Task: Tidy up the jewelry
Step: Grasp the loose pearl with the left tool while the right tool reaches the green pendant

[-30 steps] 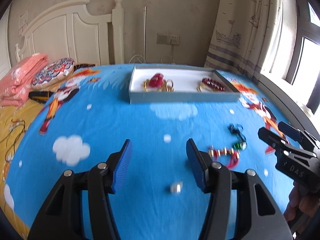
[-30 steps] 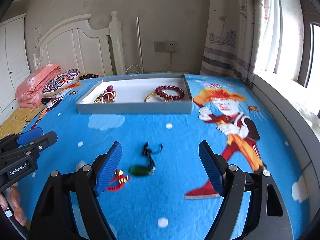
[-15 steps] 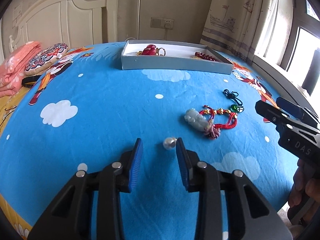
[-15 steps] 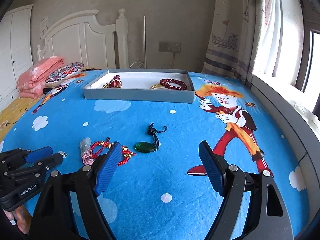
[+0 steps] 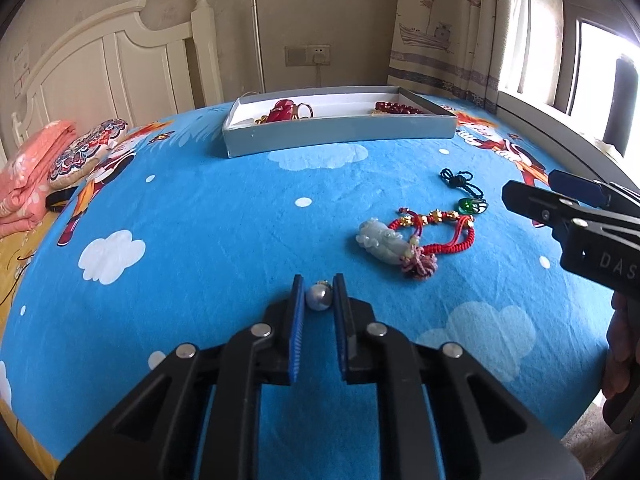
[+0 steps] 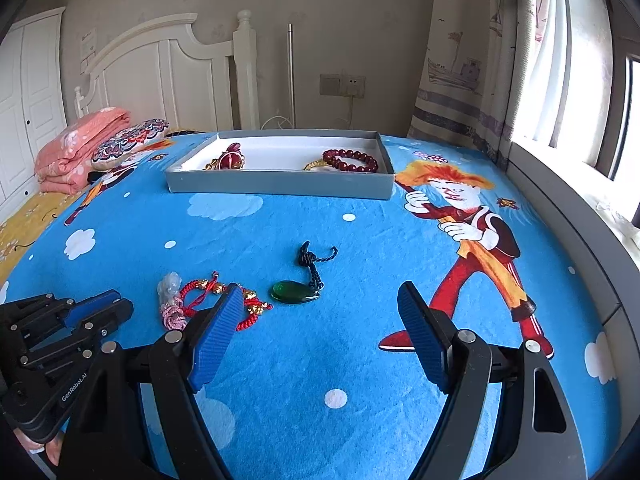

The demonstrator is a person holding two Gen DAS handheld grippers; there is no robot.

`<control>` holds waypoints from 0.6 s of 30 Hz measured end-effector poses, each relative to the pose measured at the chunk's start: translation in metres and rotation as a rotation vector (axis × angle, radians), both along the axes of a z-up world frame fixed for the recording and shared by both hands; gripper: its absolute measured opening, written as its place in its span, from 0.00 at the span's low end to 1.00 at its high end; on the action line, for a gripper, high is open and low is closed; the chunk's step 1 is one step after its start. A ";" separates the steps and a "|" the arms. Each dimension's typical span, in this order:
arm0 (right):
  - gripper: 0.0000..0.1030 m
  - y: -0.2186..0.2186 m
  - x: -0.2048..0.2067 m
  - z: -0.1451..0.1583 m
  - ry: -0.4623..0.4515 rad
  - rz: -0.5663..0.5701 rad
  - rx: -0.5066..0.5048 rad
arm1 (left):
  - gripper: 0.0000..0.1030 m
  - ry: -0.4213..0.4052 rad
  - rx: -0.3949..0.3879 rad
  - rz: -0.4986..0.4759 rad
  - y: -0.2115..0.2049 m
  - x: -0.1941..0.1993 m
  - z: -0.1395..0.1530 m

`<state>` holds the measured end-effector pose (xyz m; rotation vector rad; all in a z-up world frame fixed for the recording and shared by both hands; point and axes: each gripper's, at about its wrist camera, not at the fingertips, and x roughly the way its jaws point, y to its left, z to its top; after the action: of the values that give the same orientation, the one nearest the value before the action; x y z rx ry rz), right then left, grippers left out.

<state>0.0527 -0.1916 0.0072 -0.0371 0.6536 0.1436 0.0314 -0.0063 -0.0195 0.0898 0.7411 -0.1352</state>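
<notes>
Blue cartoon bedsheet (image 5: 200,216); left gripper (image 5: 318,300) jaws pinching round silvery pearl (image 5: 318,297); right gripper (image 6: 320,336) jaws wide, empty.

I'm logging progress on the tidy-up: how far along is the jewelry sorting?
Partly done. The grey tray already holds a dark red bead bracelet and a red-and-gold piece. The left tool is closed on a pearl. Left on the bedsheet: jade charm, red cord bracelet, green pendant. The right tool is open.
</notes>
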 end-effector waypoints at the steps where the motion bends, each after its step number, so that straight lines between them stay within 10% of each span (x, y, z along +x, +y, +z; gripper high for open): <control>1: 0.72 0.000 0.000 0.000 0.002 0.000 0.003 | 0.13 0.000 -0.002 0.000 0.000 0.000 0.000; 13: 0.71 -0.001 0.007 -0.005 0.044 -0.007 0.004 | 0.13 0.001 -0.016 -0.002 0.002 0.000 0.000; 18: 0.48 -0.002 0.023 -0.012 0.115 -0.003 0.023 | 0.13 0.001 -0.026 -0.002 0.003 -0.001 0.000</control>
<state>0.0759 -0.1933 -0.0051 -0.0059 0.7671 0.1516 0.0308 -0.0037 -0.0197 0.0656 0.7406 -0.1464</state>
